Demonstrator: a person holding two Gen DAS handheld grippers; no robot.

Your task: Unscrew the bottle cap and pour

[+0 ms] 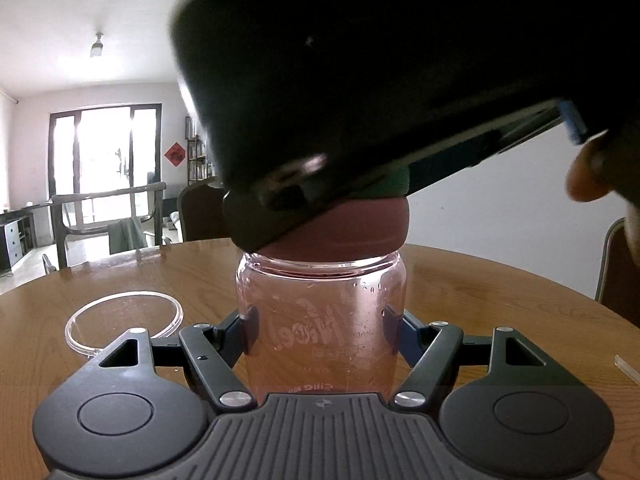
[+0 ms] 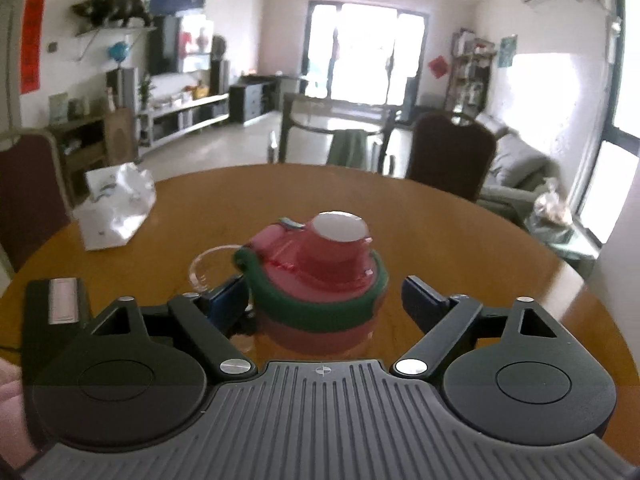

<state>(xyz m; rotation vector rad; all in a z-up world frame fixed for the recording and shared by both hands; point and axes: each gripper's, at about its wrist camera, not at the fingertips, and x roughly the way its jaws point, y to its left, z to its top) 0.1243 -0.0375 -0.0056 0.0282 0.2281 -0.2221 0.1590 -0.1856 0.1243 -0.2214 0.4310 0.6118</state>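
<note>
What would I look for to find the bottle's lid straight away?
Start at the round wooden table, then find the clear pink plastic bottle standing near its front edge. The lid crowns it: a pink screw cap with a dark green band and a white-topped spout, the only coloured thing among clear glassware.

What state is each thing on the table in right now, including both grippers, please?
bottle: upright on the table, clamped at its sides.
cap: on the bottle, not yet removed.
left gripper: shut on the bottle body.
right gripper: open, fingers either side of the cap, right finger clear of it.
glass cup: upright beside the bottle, appears empty.
white bag: crumpled, standing on the table.
</note>
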